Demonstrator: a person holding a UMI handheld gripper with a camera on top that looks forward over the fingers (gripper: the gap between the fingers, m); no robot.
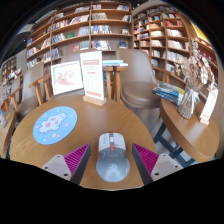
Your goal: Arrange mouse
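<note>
Low forward view along tongs (112, 160)

Mouse (112, 155) sits on round table (120, 125), btwn gripper (112, 160) fingers w/ gap each side. Round mat (54, 124) ahead-left. Standing sign (93, 79) at table's far edge, chair (139, 82) behind it, bookshelves (95, 25) beyond.

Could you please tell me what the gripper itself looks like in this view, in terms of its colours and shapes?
The gripper shows as two pale grey fingers, each wedge-shaped and tapering forward. Each bears a magenta pad with a fine ribbed texture on its inner face. No cables, markings or sleeve are visible.
</note>
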